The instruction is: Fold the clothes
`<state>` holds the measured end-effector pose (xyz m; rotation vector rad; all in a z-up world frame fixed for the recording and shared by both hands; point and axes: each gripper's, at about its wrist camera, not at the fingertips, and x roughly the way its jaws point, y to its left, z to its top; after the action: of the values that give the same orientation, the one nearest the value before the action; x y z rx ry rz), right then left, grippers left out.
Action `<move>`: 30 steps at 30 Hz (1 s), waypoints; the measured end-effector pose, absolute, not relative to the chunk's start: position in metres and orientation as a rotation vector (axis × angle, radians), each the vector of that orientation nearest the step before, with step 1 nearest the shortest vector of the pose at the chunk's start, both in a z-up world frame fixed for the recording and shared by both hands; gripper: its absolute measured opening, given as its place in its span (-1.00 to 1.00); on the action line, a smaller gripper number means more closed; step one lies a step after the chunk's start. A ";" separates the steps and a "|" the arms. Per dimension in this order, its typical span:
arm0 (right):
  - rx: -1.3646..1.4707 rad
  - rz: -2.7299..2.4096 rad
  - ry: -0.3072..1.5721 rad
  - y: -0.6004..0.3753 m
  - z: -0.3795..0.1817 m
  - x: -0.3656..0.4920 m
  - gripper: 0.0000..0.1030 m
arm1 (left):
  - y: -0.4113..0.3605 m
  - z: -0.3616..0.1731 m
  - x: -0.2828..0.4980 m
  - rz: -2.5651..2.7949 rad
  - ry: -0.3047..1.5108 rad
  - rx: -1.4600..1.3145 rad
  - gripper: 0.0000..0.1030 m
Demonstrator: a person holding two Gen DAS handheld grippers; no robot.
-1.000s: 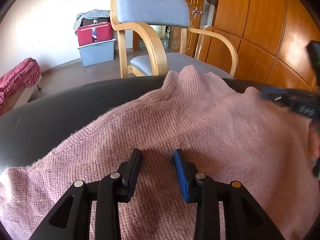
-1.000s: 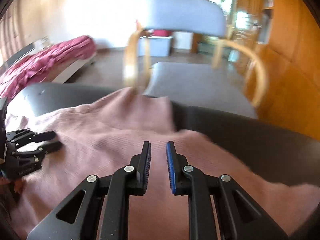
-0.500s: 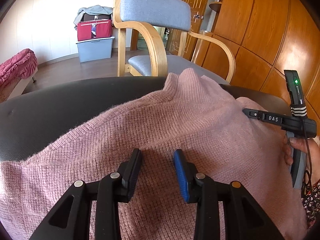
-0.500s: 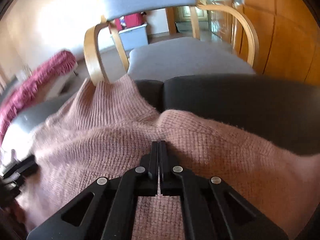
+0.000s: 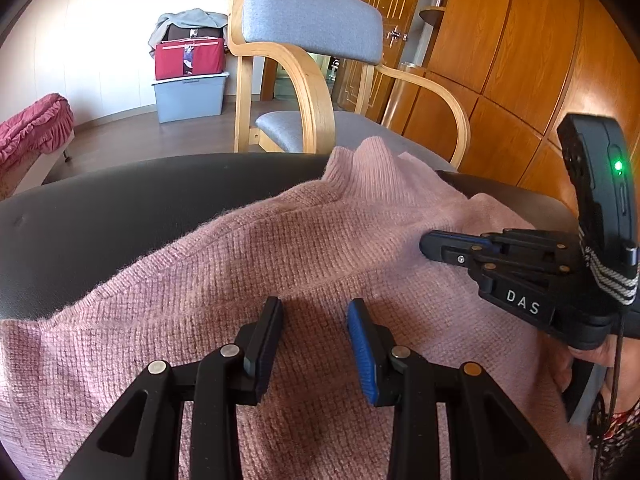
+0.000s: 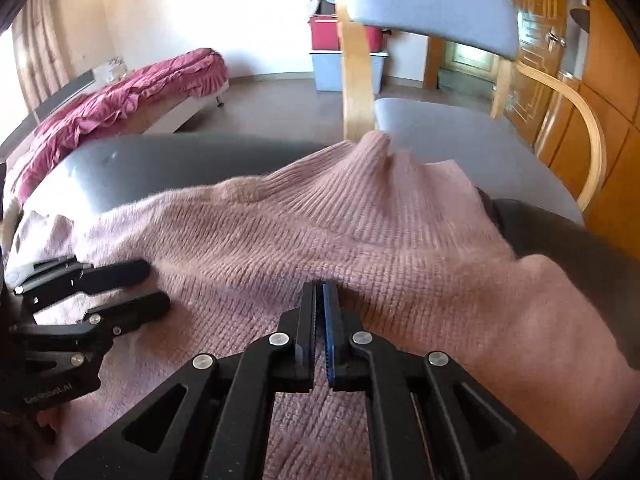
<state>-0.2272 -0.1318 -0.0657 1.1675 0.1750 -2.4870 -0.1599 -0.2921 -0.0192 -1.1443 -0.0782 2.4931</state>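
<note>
Pink knit sweater (image 5: 320,248) lay before me; my right tool (image 5: 430,245), lettered "DAS" at 3 o'clock, pinched it, left tool (image 5: 316,334) spread.

Sweater (image 5: 320,264) hem cut off; chair (image 6: 432,12) blurred.

Bright daylight washes out the far wall (image 6: 248,12); fisheye bending, dark corners, right view slightly motion-blurred.

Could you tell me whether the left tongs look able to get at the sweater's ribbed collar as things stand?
Probably yes. The left tongs stand open over the pink sweater, and only flat knit lies between them and the ribbed collar. The right tongs sit off to the side.
</note>
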 end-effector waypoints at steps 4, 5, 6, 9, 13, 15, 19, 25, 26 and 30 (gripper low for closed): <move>1.151 -2.501 0.188 -0.134 -0.066 -0.224 -0.93 | -0.311 -0.015 -0.153 2.485 -0.213 -1.144 -0.34; 1.148 -2.500 0.181 -0.134 -0.066 -0.221 -0.93 | -0.324 -0.014 -0.148 2.492 -0.286 -1.137 -0.34; 1.147 -2.496 0.168 -0.131 -0.066 -0.221 -0.93 | -0.338 -0.013 -0.142 2.501 -0.369 -1.128 -0.34; 1.152 -2.476 0.112 -0.129 -0.070 -0.228 -0.93 | -0.380 -0.015 -0.128 2.533 -0.548 -1.125 -0.34; 1.156 -2.456 0.060 -0.119 -0.079 -0.243 -0.93 | -0.439 -0.016 -0.101 2.627 -0.708 -1.108 -0.35; 1.155 -2.454 0.057 -0.116 -0.081 -0.243 -0.93 | -0.470 -0.010 -0.080 2.672 -0.791 -1.032 -0.35; 1.153 -2.454 0.063 -0.116 -0.082 -0.243 -0.93 | -0.531 -0.003 -0.032 2.837 -0.925 -0.937 -0.35; 1.151 -2.457 0.076 -0.116 -0.083 -0.242 -0.92 | -0.610 -0.015 0.016 2.946 -1.224 -0.911 -0.19; 1.151 -2.459 0.080 -0.116 -0.083 -0.241 -0.92 | -0.612 -0.018 0.014 2.927 -1.232 -0.930 -0.16; 1.148 -2.465 0.097 -0.119 -0.083 -0.240 -0.92 | -0.606 -0.027 -0.004 2.850 -1.192 -0.995 -0.08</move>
<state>-0.2401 -0.1186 -0.0825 1.1485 0.0969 -2.4645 -0.0038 -0.6058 -0.0271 -0.9954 -1.1920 2.8498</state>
